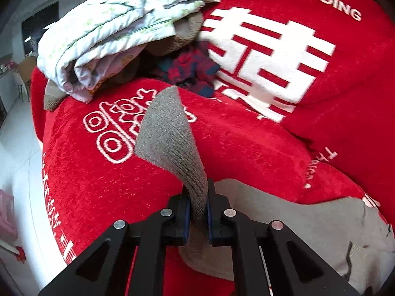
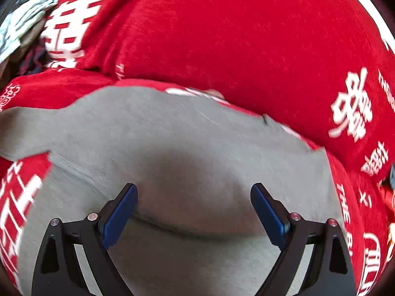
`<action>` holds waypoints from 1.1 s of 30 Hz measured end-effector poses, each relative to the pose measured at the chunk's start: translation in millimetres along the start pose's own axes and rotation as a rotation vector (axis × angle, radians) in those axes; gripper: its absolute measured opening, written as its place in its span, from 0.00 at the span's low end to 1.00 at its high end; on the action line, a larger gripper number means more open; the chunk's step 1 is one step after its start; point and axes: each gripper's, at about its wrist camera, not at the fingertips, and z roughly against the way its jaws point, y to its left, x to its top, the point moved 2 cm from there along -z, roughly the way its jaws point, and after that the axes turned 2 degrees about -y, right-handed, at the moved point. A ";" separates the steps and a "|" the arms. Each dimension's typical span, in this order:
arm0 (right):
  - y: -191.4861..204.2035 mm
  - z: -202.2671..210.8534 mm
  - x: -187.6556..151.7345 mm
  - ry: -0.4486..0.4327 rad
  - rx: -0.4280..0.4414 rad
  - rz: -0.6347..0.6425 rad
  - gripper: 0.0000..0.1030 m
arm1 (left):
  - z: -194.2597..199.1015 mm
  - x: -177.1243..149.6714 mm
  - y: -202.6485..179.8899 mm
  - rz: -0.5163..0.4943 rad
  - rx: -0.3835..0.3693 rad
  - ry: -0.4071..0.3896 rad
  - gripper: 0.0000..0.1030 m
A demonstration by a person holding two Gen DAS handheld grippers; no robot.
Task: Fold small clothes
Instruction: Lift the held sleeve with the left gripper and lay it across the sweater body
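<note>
A grey knit garment [image 1: 308,219] lies spread on a red sofa cover [image 1: 103,177] printed with white characters. My left gripper [image 1: 197,197] is shut on a ribbed end of the garment [image 1: 167,135], which stands lifted above the seat and points toward the sofa back. In the right wrist view the same grey garment [image 2: 172,135] fills the middle. My right gripper [image 2: 193,197] hovers just above it, open wide, blue pads apart, with nothing pinched between them. The view is motion-blurred.
A folded pale floral quilt [image 1: 118,27] sits at the back left of the sofa over a brown plush item [image 1: 182,34]. Beside it lies a red and navy plaid garment [image 1: 192,71]. The red backrest cushion [image 1: 321,37] rises behind. White floor [image 1: 17,153] shows left.
</note>
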 end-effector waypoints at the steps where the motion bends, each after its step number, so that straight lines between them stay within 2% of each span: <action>1: -4.6 -2.7 -4.6 0.007 0.002 -0.013 0.91 | 1.9 -1.2 -5.7 -0.009 -0.003 0.003 0.11; 4: -20.5 -3.4 -12.0 0.016 0.064 -0.080 0.91 | 5.5 -4.7 -19.8 -0.028 -0.015 0.019 0.11; 11: -43.0 2.3 -23.8 0.014 0.039 -0.081 0.91 | 3.7 -16.6 -51.7 -0.055 -0.044 0.090 0.11; 15: -61.1 -0.1 -34.7 0.038 0.098 -0.126 0.91 | 1.2 -26.6 -72.2 -0.065 -0.057 0.133 0.11; 33: -64.7 0.7 -41.6 0.022 0.152 -0.135 0.93 | 36.0 -68.2 -190.7 -0.243 -0.085 0.152 0.11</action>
